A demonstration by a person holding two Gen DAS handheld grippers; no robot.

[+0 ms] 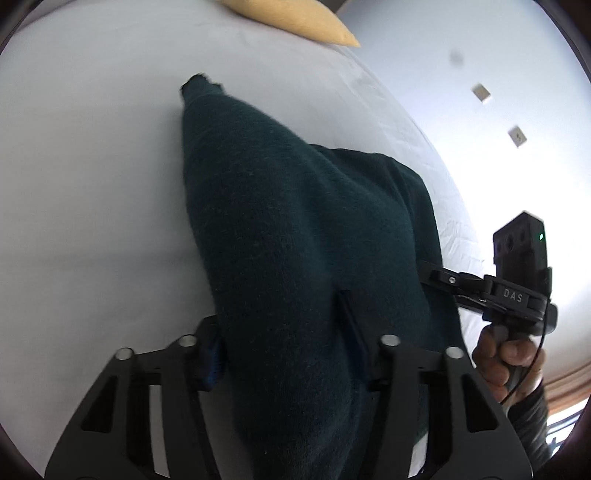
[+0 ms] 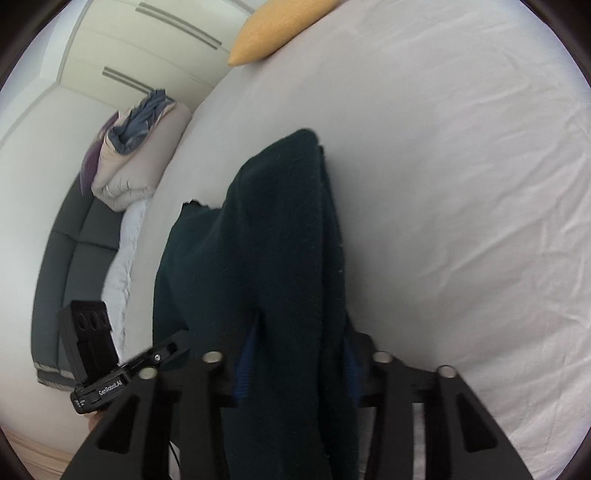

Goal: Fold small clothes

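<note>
Dark-green knit garment [image 1: 295, 229], smooth white sheet [image 1: 81, 166]

A home bedroom — white-sheeted bed [image 2: 461, 184], yellow pillow [image 2: 266, 33], wardrobe doors [image 2: 147, 48], folded duvet [image 2: 136, 158].

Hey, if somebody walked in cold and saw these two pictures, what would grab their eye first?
The dark green garment, held up over the white bed sheet and filling the middle of both views. It hangs between the jaws of the left gripper and the right gripper, each shut on a bunch of it. A yellow pillow lies at the bed's far end.
</note>
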